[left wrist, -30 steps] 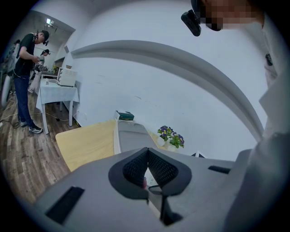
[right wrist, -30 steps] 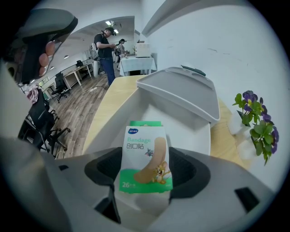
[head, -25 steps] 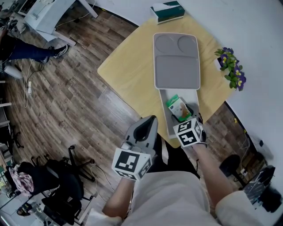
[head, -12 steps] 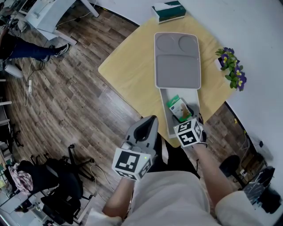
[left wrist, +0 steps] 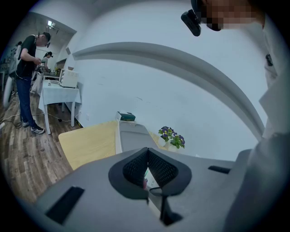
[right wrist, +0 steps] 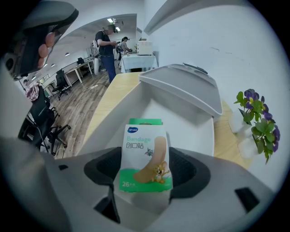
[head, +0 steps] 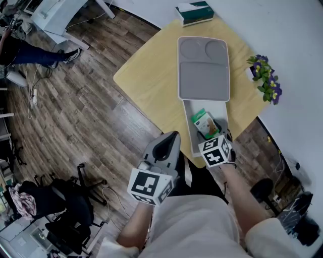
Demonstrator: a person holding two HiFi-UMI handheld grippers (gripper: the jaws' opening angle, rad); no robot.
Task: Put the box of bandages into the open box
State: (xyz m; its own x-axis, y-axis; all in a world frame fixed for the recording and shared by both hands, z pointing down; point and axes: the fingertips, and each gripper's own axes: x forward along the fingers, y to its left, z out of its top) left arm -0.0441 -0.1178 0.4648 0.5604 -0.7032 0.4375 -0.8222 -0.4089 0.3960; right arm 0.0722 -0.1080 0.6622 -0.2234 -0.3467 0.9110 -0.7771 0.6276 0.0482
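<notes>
A green-and-white box of bandages point(right wrist: 144, 156) point(head: 203, 123) is held between the jaws of my right gripper point(right wrist: 145, 170) point(head: 212, 136), which is shut on it. It hangs over the near end of the open white box point(head: 222, 112) point(right wrist: 190, 127), whose grey lid point(head: 204, 69) point(right wrist: 181, 84) lies folded back on the far side. My left gripper point(head: 169, 141) point(left wrist: 147, 170) stays off the table's near edge, above the floor, jaws shut with nothing between them.
The round wooden table point(head: 151, 75) carries a teal tissue box point(head: 195, 12) at its far edge and a pot of purple flowers point(head: 265, 78) on the right. Office chairs point(head: 65, 211) stand on the floor to the left. A person point(head: 30, 53) stands far left.
Almost nothing has moved; the view shifted slightly, and both grippers and the bandage box stay where they were.
</notes>
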